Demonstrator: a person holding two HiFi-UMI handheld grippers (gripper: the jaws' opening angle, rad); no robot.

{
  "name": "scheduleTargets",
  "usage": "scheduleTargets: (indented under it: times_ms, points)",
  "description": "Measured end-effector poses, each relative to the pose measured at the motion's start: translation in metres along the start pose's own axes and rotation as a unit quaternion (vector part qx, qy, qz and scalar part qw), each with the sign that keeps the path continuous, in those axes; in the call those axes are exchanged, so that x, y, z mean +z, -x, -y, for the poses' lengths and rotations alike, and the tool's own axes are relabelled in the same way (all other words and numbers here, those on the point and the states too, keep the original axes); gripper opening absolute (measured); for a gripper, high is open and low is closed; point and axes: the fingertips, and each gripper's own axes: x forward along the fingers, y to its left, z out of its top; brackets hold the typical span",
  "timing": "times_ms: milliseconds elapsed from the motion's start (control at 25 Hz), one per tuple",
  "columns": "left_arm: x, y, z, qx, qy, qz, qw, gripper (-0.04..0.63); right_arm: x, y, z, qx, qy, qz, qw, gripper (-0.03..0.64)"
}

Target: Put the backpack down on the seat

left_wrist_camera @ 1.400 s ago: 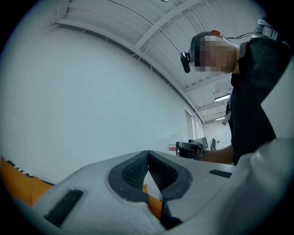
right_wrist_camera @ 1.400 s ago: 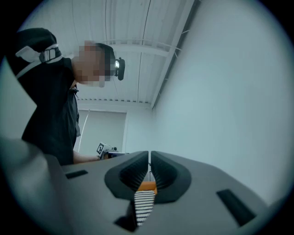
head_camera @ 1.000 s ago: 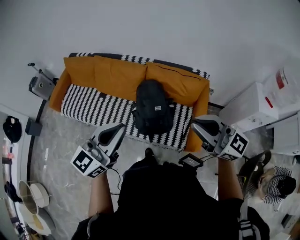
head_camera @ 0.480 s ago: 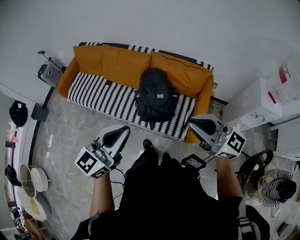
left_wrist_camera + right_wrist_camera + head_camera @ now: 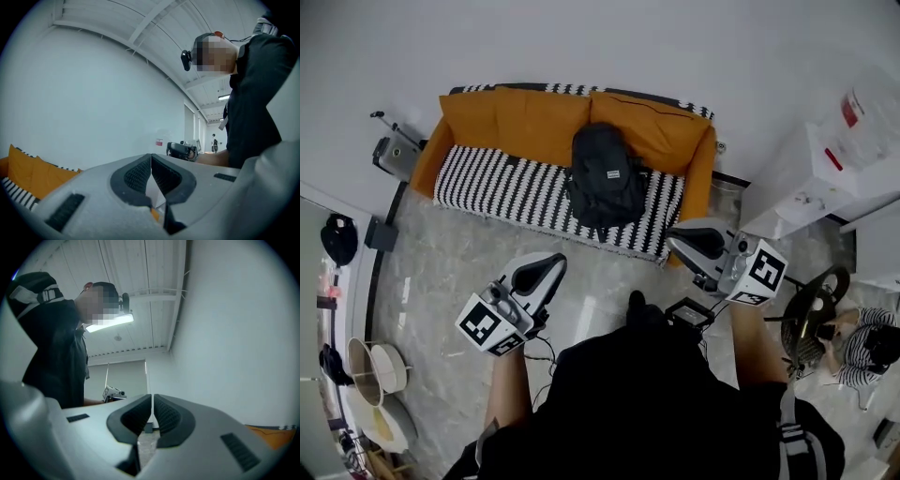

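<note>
In the head view, the backpack [image 5: 602, 176] stands in the upper middle of the frame on the striped seat [image 5: 511, 192] of the sofa, leaning on the orange cushions [image 5: 534, 122], just as it did a second ago; it has not shifted on the seat. What has changed is my stance: more bare floor [image 5: 581, 309] now lies between both tools and the sofa's front edge, so I have drawn back. I judge the put-down done and my hands clear of it. The left gripper [image 5: 546, 270] sits left of centre and the right gripper [image 5: 689, 242] right of centre, each well apart from the backpack, forearms stretched forward on either side of my body, both noses aimed up the frame toward the sofa. In the left gripper view, the left gripper [image 5: 151, 165] has its ribbed pads pressed together with nothing caught between them; it points about level along the white wall [image 5: 93, 93], with a cushion corner at lower left. In the right gripper view, the right gripper [image 5: 152, 408] shows only a hairline slit between the pads, empty too, tipped slightly upward toward the wall and ceiling, with a sliver of orange at lower right.
</note>
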Motion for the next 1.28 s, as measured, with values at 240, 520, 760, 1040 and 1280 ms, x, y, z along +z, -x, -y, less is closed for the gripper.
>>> scheduleTargets:
  times_ms: [240, 520, 760, 1040, 1280]
  points:
    - [-0.005, 0.033, 0.044, -0.025, -0.002, 0.003, 0.9997, 0.021, 0.003, -0.003, -0.061, -0.003, -0.007, 0.006, 1.000, 0.037]
    - [-0.020, 0.089, 0.097, -0.029, 0.007, -0.003, 0.9996, 0.023, -0.014, -0.010, -0.135, 0.010, -0.033, -0.006, 0.999, 0.036]
    - [-0.037, 0.120, 0.122, -0.031, 0.023, 0.007, 0.9992, 0.021, -0.018, -0.015, -0.178, 0.014, -0.028, -0.022, 0.999, 0.037]
    - [-0.044, 0.114, 0.145, -0.036, 0.024, 0.022, 0.9988, 0.022, -0.012, 0.000, -0.191, 0.015, -0.025, -0.034, 0.999, 0.035]
    - [-0.040, 0.098, 0.152, -0.030, 0.036, 0.012, 0.9988, 0.021, -0.002, 0.009, -0.184, 0.027, -0.023, -0.028, 0.999, 0.037]
